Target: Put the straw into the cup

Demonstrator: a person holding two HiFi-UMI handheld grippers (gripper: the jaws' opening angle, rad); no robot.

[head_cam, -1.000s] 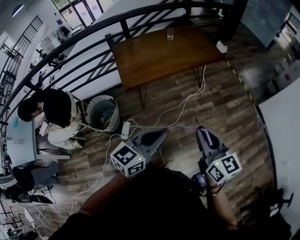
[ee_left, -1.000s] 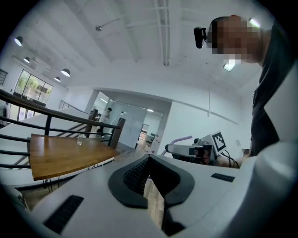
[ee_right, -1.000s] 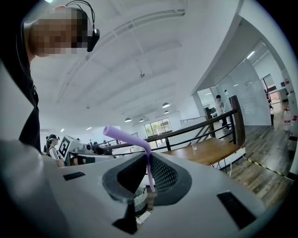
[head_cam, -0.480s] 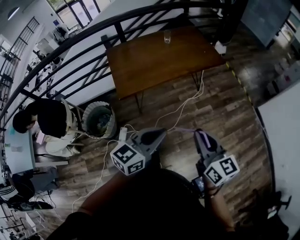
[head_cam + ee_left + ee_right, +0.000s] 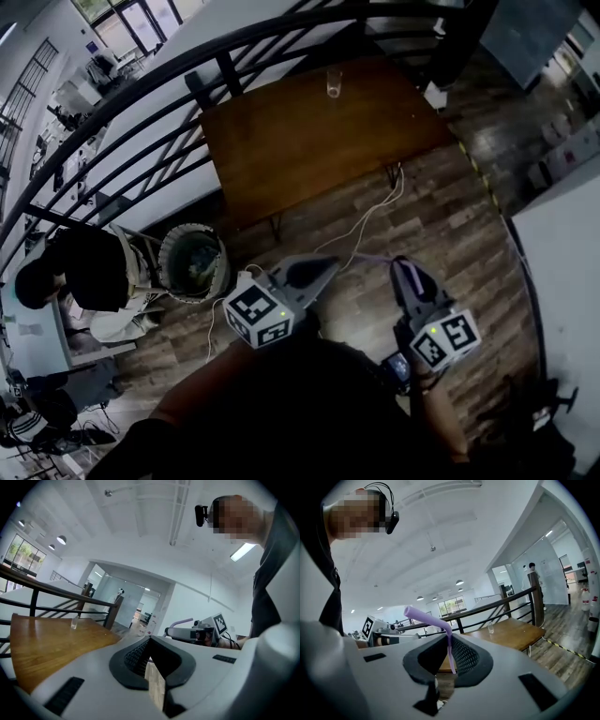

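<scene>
A clear cup [image 5: 334,82] stands near the far edge of a brown wooden table [image 5: 309,141], some way ahead of both grippers. My right gripper [image 5: 402,266] is held over the floor, shut on a purple bendy straw [image 5: 429,616] whose bent end sticks out leftward. In the right gripper view the cup [image 5: 490,628] shows small on the table [image 5: 511,633]. My left gripper [image 5: 322,266] hangs beside the right one, jaws together with nothing between them. The left gripper view shows the cup [image 5: 74,622] far off on the table [image 5: 47,644].
A black railing [image 5: 187,80] curves behind the table. A round bin [image 5: 192,264] stands left of the grippers, with a seated person [image 5: 89,277] beyond it. White cables [image 5: 370,211] trail over the wooden floor. A white wall [image 5: 572,253] lies at the right.
The table, bin and floor have slid down and leftward in the head view, so the table is nearer. Both grippers keep their pose, and the right one still holds the straw.
</scene>
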